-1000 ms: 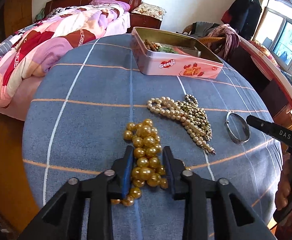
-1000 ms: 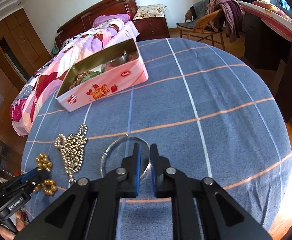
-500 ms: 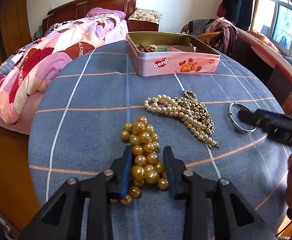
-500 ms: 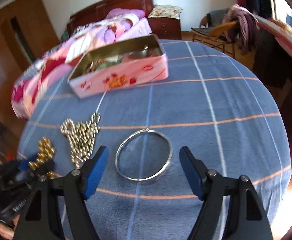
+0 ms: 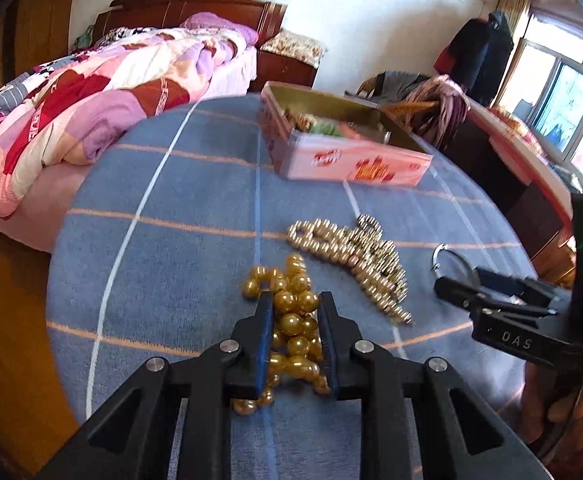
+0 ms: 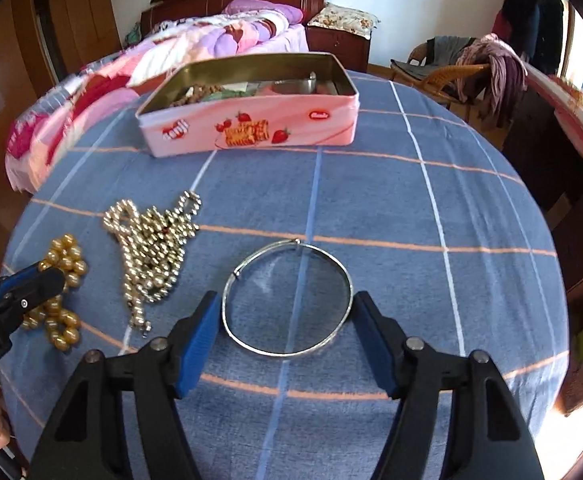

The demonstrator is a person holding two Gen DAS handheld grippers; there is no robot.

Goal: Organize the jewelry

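A gold bead necklace lies on the blue checked tablecloth. My left gripper straddles it, its fingers close against the beads on both sides. A pale pearl necklace lies right of it. A silver bangle lies flat between the wide-open fingers of my right gripper, which does not touch it. The bangle and right gripper also show in the left wrist view. An open pink tin with jewelry inside stands at the far side.
The round table's edge drops off at the right. A bed with a pink quilt stands behind the table at left. A wicker chair with clothes and a dark cabinet stand at right.
My right gripper went from shut to wide open and now frames the bangle. My left gripper's fingers have closed in on the gold beads and moved a little forward along them.
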